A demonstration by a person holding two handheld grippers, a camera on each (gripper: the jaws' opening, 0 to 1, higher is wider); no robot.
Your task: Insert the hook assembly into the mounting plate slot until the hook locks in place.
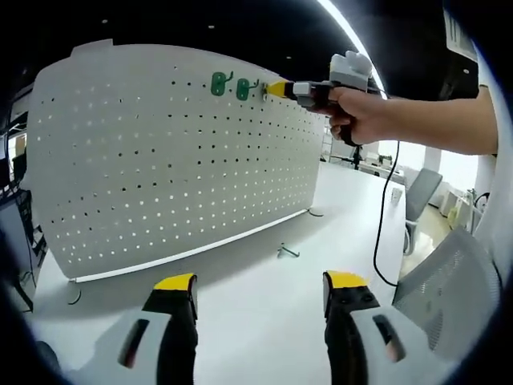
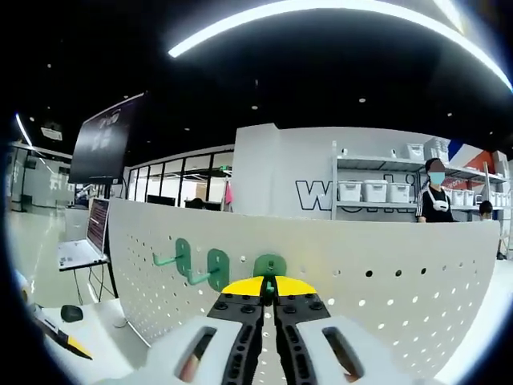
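Two hooks (image 2: pixel 196 265) sit left of the right hand-held gripper (image 2: pixel 269 287), clamped on a third hook (image 2: pixel 270 265) at the pegboard (image 2: pixel 401 273). Left hand-held gripper (image 1: pixel 260 285) open above the surface (image 1: pixel 264 313), a loose hook (image 1: pixel 288 251) ahead.

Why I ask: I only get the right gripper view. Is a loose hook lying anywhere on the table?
Observer: Yes. In the left gripper view, one loose hook lies on the table, just in front of the board.
Operator: Is the left gripper holding anything?
Observer: No. The left gripper is open and empty, above the table.
Operator: Where on the board am I working?
Observer: The right gripper meets the board near its top edge, right beside two green hooks.
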